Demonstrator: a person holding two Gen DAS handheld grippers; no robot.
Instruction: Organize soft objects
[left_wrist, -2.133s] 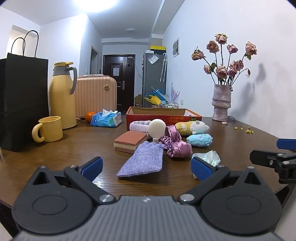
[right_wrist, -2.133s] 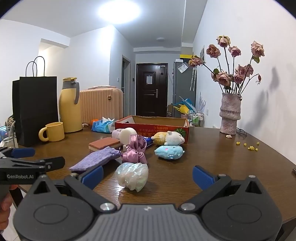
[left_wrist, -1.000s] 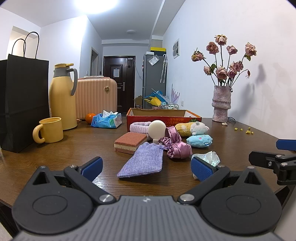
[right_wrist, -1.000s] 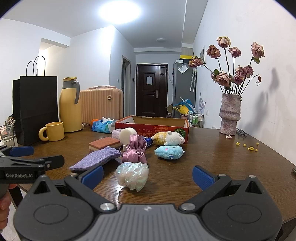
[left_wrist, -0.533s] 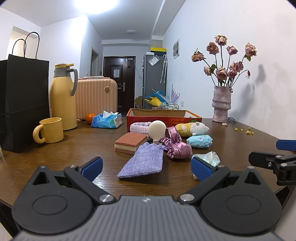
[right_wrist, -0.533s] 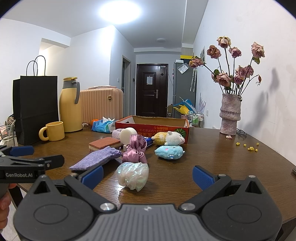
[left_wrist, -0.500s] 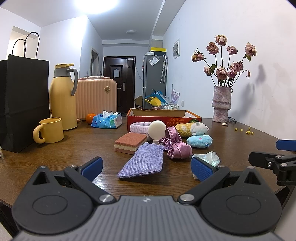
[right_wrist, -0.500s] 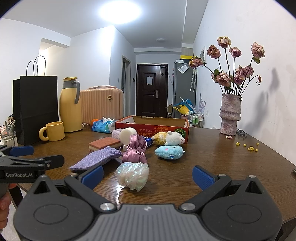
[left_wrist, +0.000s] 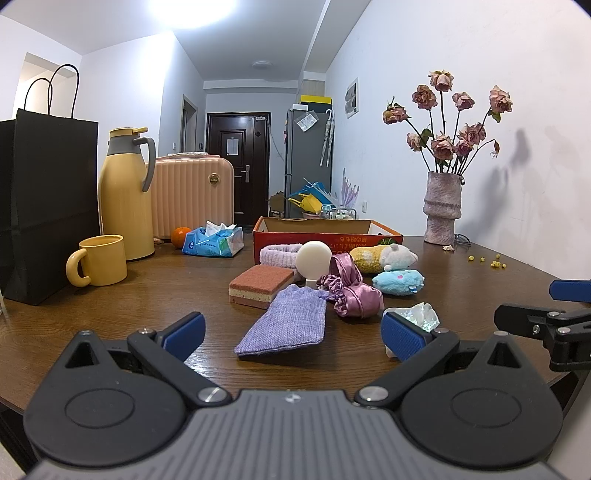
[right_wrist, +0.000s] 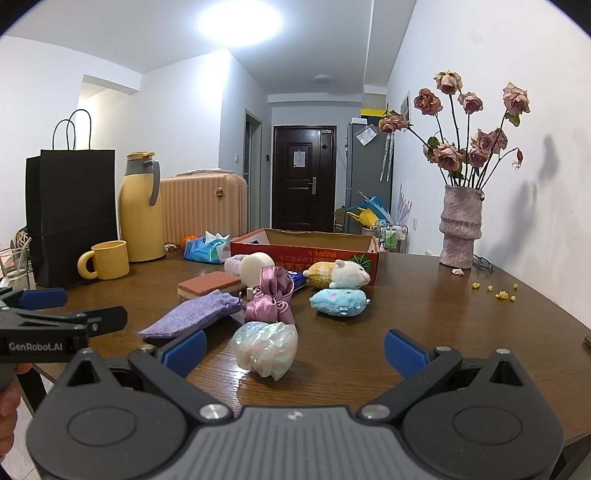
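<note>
Purple pouch (left_wrist: 286, 321), iridescent ball (right_wrist: 265, 349) unmoved since earlier frames; your left gripper (left_wrist: 291, 332) and right gripper (right_wrist: 294, 349) stay wide open, empty.

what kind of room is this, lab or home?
Most likely a home, an apartment dining area. A wooden table carries a vase of dried roses, with a fridge and front door down the hallway behind.
</note>
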